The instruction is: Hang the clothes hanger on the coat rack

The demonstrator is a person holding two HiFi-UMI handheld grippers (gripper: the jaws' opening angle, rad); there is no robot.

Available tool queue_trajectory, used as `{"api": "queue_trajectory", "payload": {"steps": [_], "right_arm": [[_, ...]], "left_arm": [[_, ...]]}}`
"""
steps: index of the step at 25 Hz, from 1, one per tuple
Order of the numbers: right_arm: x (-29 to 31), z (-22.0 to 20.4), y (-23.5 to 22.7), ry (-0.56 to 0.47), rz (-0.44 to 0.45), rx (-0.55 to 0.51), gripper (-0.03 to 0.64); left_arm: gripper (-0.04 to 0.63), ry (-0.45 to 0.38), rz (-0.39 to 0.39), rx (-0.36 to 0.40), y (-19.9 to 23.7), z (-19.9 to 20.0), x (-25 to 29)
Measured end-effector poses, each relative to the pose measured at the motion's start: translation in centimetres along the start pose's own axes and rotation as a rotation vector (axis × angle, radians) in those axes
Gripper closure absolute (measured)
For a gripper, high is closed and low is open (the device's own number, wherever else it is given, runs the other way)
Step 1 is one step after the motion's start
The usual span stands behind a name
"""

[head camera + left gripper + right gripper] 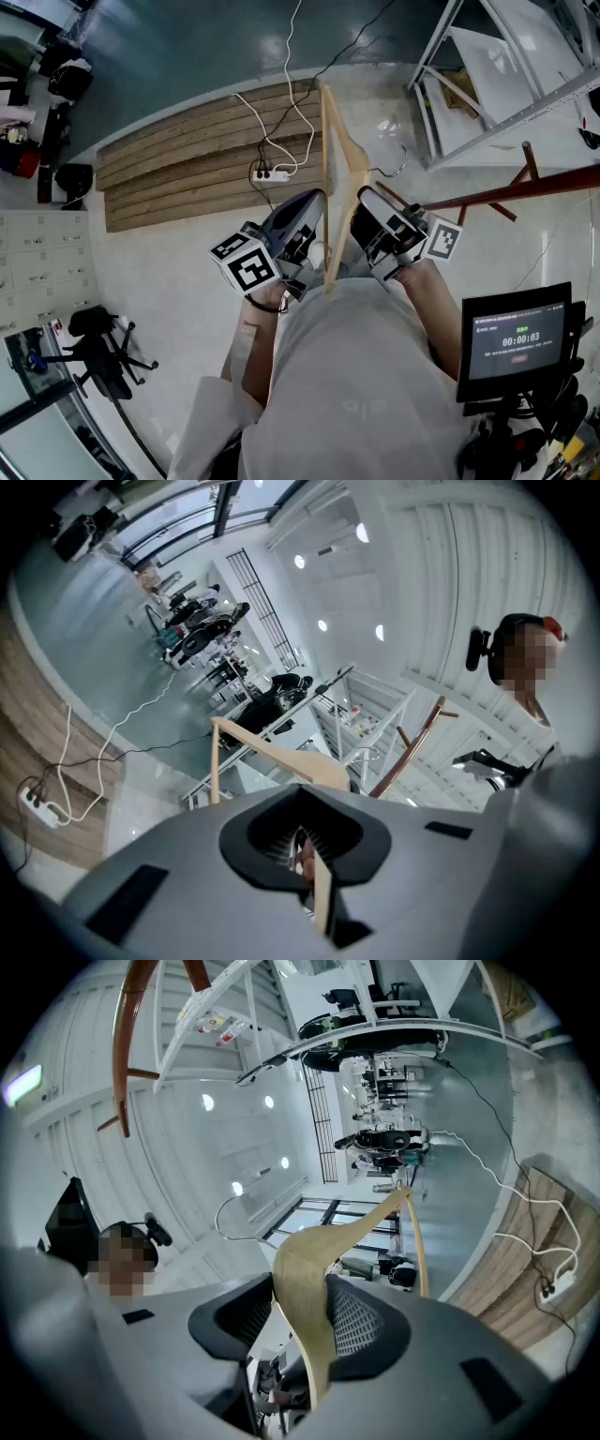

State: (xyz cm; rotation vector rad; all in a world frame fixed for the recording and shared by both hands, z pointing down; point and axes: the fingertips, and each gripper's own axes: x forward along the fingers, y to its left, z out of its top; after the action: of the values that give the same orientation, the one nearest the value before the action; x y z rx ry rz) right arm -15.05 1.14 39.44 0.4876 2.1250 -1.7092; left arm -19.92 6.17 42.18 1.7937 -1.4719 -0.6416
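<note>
A pale wooden clothes hanger [339,150] stands on end between my two grippers, its metal hook [398,167] pointing right. My left gripper [317,204] is shut on the hanger's thin bottom bar [322,892]. My right gripper [367,202] is shut on the broad shoulder of the hanger [314,1279], near the hook [234,1211]. The coat rack [525,187] is a red-brown pole with pegs, lying across the right of the head view, apart from the hook. The same coat rack [412,750] shows beyond the hanger in the left gripper view and at the upper left of the right gripper view [124,1044].
A wooden plank platform [187,159] with a power strip [272,173] and white cables lies ahead on the floor. A white metal shelf frame [487,94] stands at the upper right. A timer screen [516,339] sits at my right, a black stand [98,352] at the lower left.
</note>
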Motion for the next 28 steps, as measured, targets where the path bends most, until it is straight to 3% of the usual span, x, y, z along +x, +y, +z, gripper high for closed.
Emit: {"api": "queue_trajectory", "payload": {"steps": [6, 17, 24, 28], "right_arm": [[0.7, 3.9, 0.1, -0.056, -0.05, -0.041, 0.422], [-4.4, 13.8, 2.1, -0.317, -0.1, -0.17, 0.422], [-8.2, 19.9, 3.3, -0.481, -0.144, -0.205, 0.422], [-12.2, 21.9, 2.3, -0.531, -0.165, -0.184, 0.422]], "left_arm": [[0.591, 0.066, -0.058, 0.041, -2.1, 1.6, 4.8], [0.591, 0.248, -0.255, 0.107, -7.3, 0.9, 15.6], [0.591, 0.342, -0.309, 0.064, -9.7, -0.2, 22.2], [0.591, 0.388, -0.316, 0.062, -10.0, -3.3, 25.3]]}}
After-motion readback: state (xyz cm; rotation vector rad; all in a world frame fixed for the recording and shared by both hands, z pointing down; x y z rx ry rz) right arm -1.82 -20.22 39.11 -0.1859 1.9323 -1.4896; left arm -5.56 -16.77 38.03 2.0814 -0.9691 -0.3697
